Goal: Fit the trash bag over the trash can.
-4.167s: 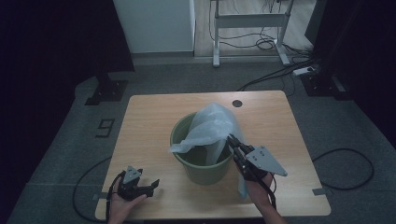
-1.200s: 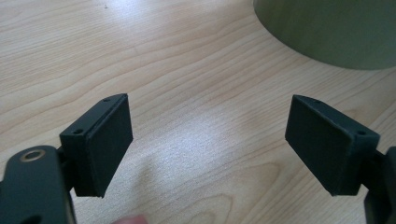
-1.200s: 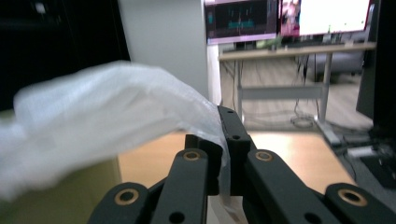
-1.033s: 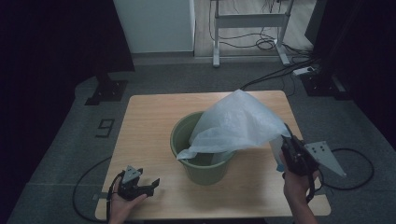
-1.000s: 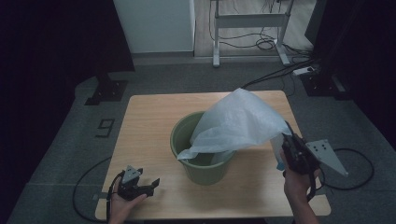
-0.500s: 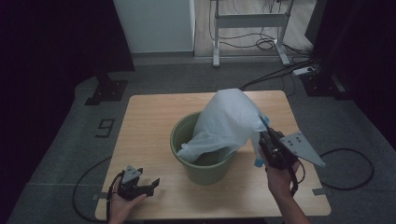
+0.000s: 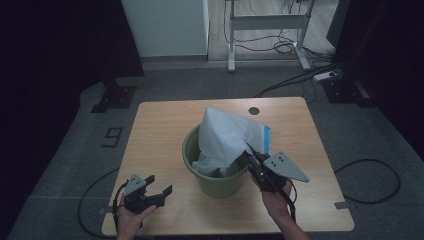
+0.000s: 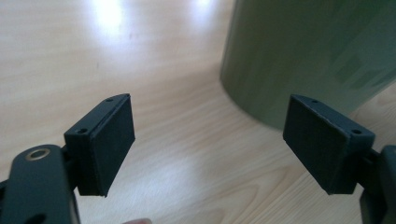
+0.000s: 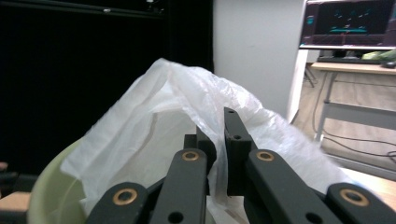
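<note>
Bag (image 7: 227, 137) drawn back over bin (image 7: 215, 177), crumpled

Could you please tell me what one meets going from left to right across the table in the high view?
Left gripper → green bin → right gripper, shut on the white bag.

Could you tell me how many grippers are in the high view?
2. The left gripper sits open near the table's front left corner; the right gripper is shut on the white bag at the green bin's right rim.
</note>
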Demonstrator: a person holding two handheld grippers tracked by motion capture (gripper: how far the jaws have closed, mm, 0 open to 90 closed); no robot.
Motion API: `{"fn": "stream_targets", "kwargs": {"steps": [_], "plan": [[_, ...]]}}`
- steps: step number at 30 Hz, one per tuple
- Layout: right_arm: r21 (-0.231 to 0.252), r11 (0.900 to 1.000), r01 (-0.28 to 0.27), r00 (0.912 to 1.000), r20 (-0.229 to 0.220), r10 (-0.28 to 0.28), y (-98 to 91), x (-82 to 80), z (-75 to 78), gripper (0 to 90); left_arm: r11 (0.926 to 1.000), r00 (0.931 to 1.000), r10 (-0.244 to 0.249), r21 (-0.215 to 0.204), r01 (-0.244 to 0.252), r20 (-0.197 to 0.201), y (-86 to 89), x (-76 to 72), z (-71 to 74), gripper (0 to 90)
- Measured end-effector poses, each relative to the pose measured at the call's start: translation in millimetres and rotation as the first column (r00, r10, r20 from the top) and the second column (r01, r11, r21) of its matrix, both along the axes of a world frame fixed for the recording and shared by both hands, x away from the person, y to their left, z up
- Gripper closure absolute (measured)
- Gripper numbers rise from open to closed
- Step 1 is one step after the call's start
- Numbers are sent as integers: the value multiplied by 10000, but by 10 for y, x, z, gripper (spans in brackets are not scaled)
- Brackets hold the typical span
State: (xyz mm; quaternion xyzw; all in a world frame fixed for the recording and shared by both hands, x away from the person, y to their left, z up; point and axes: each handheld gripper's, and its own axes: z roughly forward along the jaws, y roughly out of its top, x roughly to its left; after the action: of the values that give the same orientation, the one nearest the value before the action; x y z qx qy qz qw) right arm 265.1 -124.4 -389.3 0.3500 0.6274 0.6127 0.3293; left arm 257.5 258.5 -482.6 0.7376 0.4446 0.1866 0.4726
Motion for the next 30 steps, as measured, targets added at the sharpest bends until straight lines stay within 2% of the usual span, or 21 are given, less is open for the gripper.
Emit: {"fn": "stream_targets", "kwargs": {"steps": [4,8,10,14,19,23,27,30], "plan": [[4,9998,-197,9997,-147,197,62,4,-58,869,9998,9985,-68,-162,76,543,-83,-76,174,177],[73,9995,-299,9993,-228,301,93,6,-110,867,9999,9943,-40,-107,52,1067,-170,-144,316,177],[116,9994,-327,9992,-229,330,91,3,-118,865,9999,9935,9,-115,4,1134,-178,-148,328,177],[123,9994,-318,9993,-215,321,68,3,-108,864,9997,9868,232,-127,-214,1603,-211,-159,385,178],[188,9995,-242,9995,-196,246,25,9,-70,864,9985,9795,372,-463,-285,1980,-235,-172,498,182],[129,9997,-209,9996,-195,211,18,25,-37,863,9990,9731,95,-437,6,2300,-342,-189,644,181],[122,9997,-203,9996,-178,205,37,37,-1,864,9993,9654,-261,-191,322,2596,-517,-195,776,174],[78,9998,-193,9997,-145,194,59,35,13,865,9993,9601,-287,-142,340,2781,-644,-188,831,169]]}}
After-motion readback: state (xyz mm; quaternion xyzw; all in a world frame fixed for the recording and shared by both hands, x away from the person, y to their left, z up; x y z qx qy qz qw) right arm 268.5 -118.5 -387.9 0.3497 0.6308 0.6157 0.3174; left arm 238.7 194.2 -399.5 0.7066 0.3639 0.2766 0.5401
